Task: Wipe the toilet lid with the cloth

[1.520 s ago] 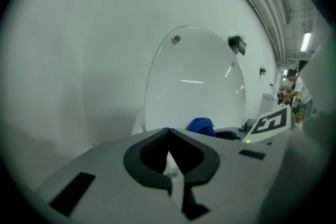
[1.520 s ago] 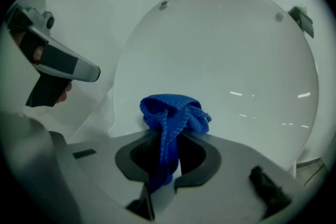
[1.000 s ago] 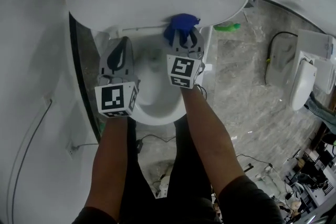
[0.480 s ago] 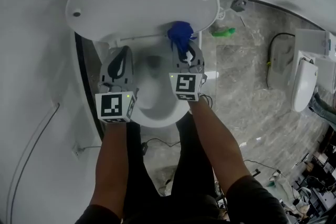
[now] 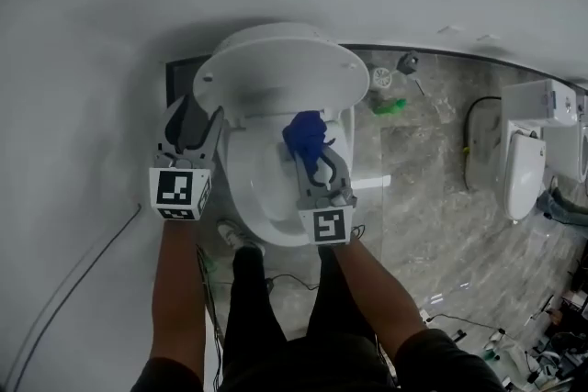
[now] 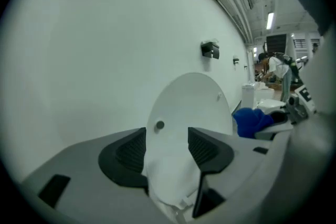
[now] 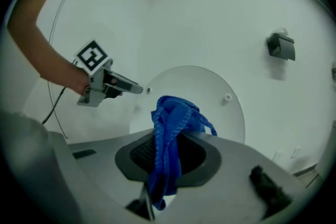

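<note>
The white toilet lid (image 5: 280,69) stands raised over the open bowl (image 5: 262,188). My right gripper (image 5: 312,153) hangs above the bowl's right side, shut on a bunched blue cloth (image 5: 303,135) that sticks up past its fingertips. In the right gripper view the cloth (image 7: 170,126) drapes between the jaws, in front of the lid (image 7: 205,97). My left gripper (image 5: 196,112) is at the lid's left edge. Its jaws have just been opening and stand open with nothing between them. In the left gripper view (image 6: 167,147) the lid (image 6: 191,105) shows beyond the gap, apart from the pads.
A second white toilet (image 5: 522,151) stands at the right on the marble floor. A green item (image 5: 390,106) and a small brush (image 5: 406,64) lie beside the toilet. Cables (image 5: 83,275) run over the floor. A dark box (image 7: 281,45) hangs on the wall.
Both grippers have risen and drawn back from the toilet, which looks smaller. The left jaws have opened. The right gripper still holds the blue cloth.
</note>
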`<state>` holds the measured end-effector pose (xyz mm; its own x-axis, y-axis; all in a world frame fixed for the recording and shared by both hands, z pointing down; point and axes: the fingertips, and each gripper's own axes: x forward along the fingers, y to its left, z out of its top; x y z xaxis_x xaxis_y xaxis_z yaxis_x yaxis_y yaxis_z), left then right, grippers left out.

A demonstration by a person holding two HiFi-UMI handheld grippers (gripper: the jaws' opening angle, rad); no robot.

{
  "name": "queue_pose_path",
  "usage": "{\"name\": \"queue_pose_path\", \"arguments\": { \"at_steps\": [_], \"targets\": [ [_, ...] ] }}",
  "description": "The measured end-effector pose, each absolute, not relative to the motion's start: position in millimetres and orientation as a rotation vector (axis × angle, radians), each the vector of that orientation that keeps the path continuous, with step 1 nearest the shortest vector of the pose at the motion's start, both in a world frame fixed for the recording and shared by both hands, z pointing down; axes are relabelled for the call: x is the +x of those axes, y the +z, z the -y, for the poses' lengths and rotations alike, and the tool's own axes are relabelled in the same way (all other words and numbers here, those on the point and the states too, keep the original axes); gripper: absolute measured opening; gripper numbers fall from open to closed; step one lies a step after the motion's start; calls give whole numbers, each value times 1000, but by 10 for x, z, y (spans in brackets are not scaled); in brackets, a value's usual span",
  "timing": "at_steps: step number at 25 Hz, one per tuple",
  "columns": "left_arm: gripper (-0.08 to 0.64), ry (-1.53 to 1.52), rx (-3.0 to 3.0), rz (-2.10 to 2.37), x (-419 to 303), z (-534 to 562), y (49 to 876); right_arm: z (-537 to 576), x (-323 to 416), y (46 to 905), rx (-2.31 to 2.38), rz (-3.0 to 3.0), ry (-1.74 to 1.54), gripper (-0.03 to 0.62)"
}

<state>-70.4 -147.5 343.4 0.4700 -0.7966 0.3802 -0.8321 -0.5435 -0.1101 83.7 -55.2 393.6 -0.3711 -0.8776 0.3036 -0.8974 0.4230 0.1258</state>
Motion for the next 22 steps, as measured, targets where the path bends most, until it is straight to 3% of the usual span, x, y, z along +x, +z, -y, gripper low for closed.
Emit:
{"name": "queue_pose_path", "arguments": {
  "at_steps": [6, 11, 15, 22],
  "targets": [
    [242, 590, 2764, 1347, -467, 1941, 2947, 307, 760, 3705, 1498, 2336, 93, 67],
    [239, 734, 2792, 1216, -309, 2070, 3049, 164, 779, 3509, 1496, 2337, 51, 67],
    [121, 766, 2797, 1205, -309, 2031, 3044, 171, 877, 3343, 1556, 2334, 39, 67],
    [81, 880, 2955, 1058, -314, 1619, 2990, 74, 904, 2801, 1790, 2309, 27, 67]
  ]
}}
